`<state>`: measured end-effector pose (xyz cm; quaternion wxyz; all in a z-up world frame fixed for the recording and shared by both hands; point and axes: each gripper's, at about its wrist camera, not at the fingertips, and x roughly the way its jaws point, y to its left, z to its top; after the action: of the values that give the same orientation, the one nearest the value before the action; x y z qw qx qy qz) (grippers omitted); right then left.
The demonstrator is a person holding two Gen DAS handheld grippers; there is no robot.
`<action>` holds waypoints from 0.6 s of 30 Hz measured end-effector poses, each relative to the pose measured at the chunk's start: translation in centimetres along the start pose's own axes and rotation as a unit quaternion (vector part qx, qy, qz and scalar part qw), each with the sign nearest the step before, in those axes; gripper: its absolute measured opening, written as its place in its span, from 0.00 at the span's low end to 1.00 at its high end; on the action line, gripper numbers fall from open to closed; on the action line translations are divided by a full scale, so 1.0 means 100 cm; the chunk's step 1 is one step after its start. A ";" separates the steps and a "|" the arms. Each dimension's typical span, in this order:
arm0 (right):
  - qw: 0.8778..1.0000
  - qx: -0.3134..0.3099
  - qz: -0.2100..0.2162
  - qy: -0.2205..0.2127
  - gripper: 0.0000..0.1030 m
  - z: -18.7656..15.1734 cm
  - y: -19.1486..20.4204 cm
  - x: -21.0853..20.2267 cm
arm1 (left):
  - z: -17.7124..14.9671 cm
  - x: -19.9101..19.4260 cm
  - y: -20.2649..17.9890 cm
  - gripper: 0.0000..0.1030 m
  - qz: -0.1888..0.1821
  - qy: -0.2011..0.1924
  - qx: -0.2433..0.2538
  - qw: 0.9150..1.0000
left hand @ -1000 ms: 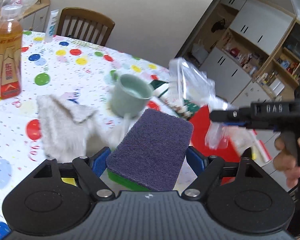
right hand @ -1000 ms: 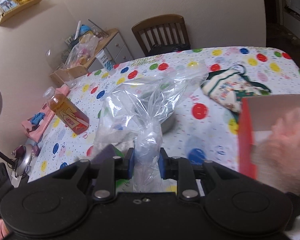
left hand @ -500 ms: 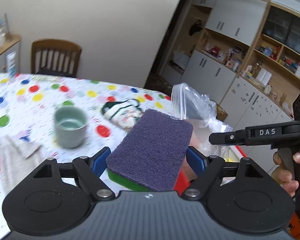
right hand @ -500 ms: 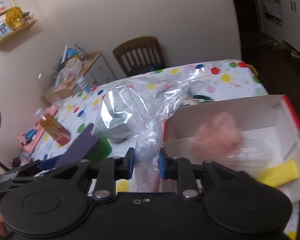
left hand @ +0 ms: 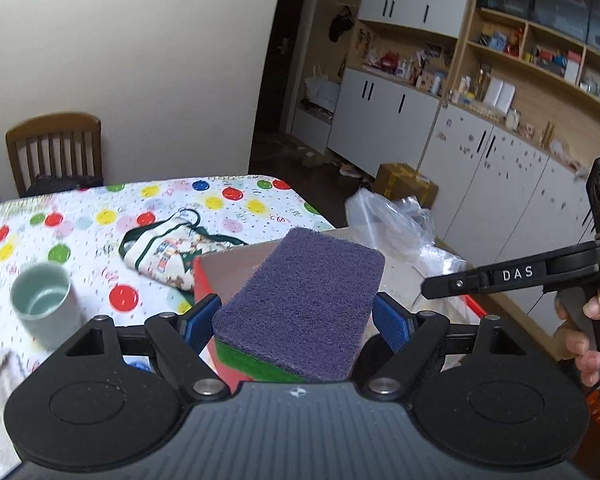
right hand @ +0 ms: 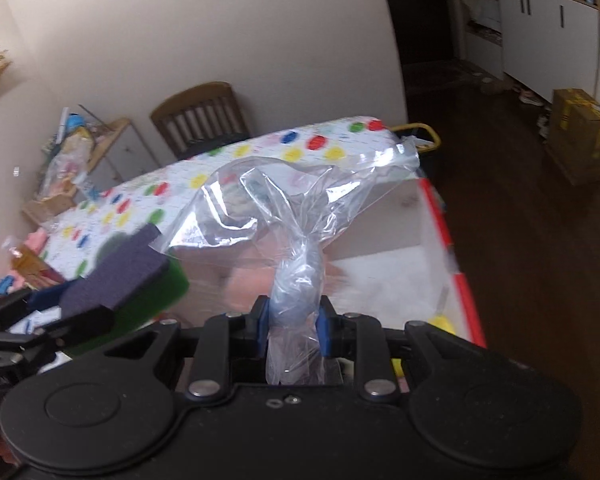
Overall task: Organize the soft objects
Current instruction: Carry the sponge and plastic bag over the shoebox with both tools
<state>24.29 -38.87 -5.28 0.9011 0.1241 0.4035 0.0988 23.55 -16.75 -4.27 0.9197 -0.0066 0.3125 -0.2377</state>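
Partly hidden: box (left hand: 236, 264) behind sponge (left hand: 304, 308).

Black tongs (left hand: 296, 320) with blue pads (left hand: 392, 322); silver screws; "DAS" lettering.

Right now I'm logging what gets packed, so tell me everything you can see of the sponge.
The sponge is a rectangular block with rounded corners: a purple scouring layer on top, green foam beneath. It is clamped between the left gripper's blue-padded fingers, held in the air, tilted, over the red-edged box.
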 end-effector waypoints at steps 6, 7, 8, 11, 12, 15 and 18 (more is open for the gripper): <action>0.999 0.010 -0.035 0.016 0.22 -0.001 -0.031 0.014 | 0.011 0.036 -0.008 0.80 0.025 0.019 0.005 0.999; 0.999 0.012 -0.040 0.023 0.22 -0.001 -0.035 0.018 | 0.012 0.039 -0.008 0.80 0.030 0.020 0.005 0.999; 0.999 0.012 -0.044 0.030 0.22 -0.001 -0.039 0.022 | 0.014 0.045 -0.009 0.80 0.035 0.020 0.007 0.999; 0.997 -0.005 -0.054 0.057 0.22 -0.006 -0.043 0.036 | 0.018 0.060 -0.010 0.80 0.045 0.027 0.015 0.999; 0.996 -0.012 -0.055 0.066 0.22 -0.008 -0.043 0.040 | 0.018 0.065 -0.010 0.80 0.048 0.032 0.017 0.998; 0.995 -0.030 -0.051 0.081 0.22 -0.013 -0.043 0.044 | 0.017 0.078 -0.013 0.80 0.047 0.048 0.024 0.997; 0.994 -0.048 -0.042 0.092 0.22 -0.017 -0.039 0.046 | 0.014 0.090 -0.016 0.80 0.050 0.059 0.032 0.997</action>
<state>26.35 -41.08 -10.77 0.8684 0.0536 0.4845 0.0908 29.87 -22.33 -8.00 0.9099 0.0521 0.3588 -0.2016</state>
